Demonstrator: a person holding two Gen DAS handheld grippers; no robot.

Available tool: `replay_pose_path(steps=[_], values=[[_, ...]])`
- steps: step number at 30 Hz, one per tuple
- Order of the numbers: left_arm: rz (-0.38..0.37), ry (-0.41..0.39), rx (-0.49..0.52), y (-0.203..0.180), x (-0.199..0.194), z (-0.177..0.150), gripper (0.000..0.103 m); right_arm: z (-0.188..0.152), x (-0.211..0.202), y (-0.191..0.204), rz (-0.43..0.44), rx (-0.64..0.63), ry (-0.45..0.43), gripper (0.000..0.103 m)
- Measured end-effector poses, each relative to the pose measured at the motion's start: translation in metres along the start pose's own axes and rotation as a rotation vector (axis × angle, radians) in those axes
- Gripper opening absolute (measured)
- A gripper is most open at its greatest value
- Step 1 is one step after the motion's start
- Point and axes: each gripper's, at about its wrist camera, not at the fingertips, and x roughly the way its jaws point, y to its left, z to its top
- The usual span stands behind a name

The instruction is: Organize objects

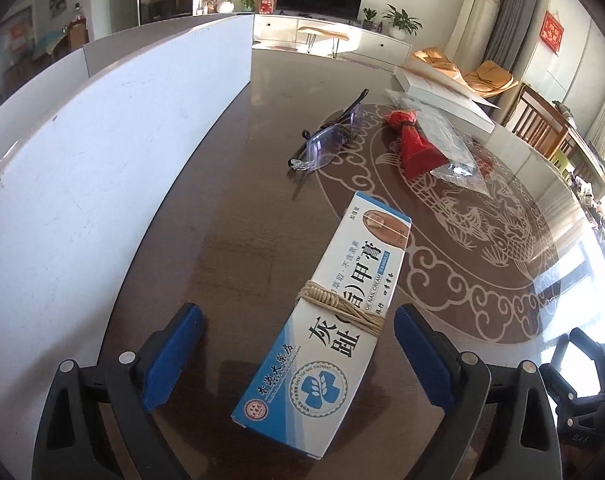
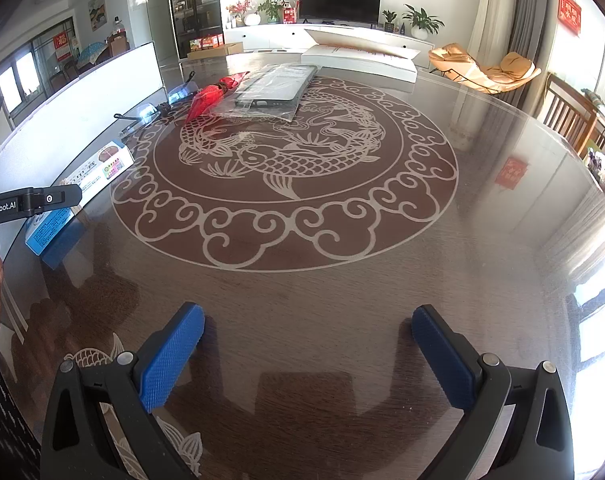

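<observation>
A blue and white ointment box (image 1: 326, 320) bound with twine lies on the dark table, its near end between the open fingers of my left gripper (image 1: 298, 344), untouched by them. It also shows in the right wrist view (image 2: 82, 184) at far left. Beyond it lie glasses (image 1: 330, 136) (image 2: 162, 104), a red packet (image 1: 414, 144) (image 2: 210, 98) and a phone case in a clear bag (image 1: 442, 136) (image 2: 274, 88). My right gripper (image 2: 308, 344) is open and empty above bare table near the front edge.
A white board (image 1: 102, 168) stands along the table's left side. A white flat box (image 1: 442, 96) (image 2: 358, 60) lies at the far edge. The table (image 2: 502, 280) has a koi pattern in the middle. Wooden chairs (image 2: 574, 116) stand to the right.
</observation>
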Motion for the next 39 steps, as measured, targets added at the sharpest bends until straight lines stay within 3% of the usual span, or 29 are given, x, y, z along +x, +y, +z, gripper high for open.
replay_pose_path(steps=[3,8,12,37,39], values=[[0.031,-0.027,-0.030,0.008,-0.002,-0.002,0.096,0.000,0.000,0.000,0.000,0.000,0.000,0.103],[0.143,-0.039,0.089,-0.012,0.004,-0.009,0.099,0.000,0.000,0.000,0.001,0.002,0.000,0.103],[0.127,-0.030,0.060,-0.005,0.006,-0.008,0.103,0.000,0.000,0.000,0.000,0.001,0.000,0.103],[0.130,-0.037,0.058,-0.005,0.006,-0.009,0.103,0.000,0.000,0.000,0.000,0.001,0.001,0.103],[0.127,-0.037,0.060,-0.005,0.004,-0.011,0.103,0.006,0.003,-0.001,0.014,-0.013,0.030,0.103]])
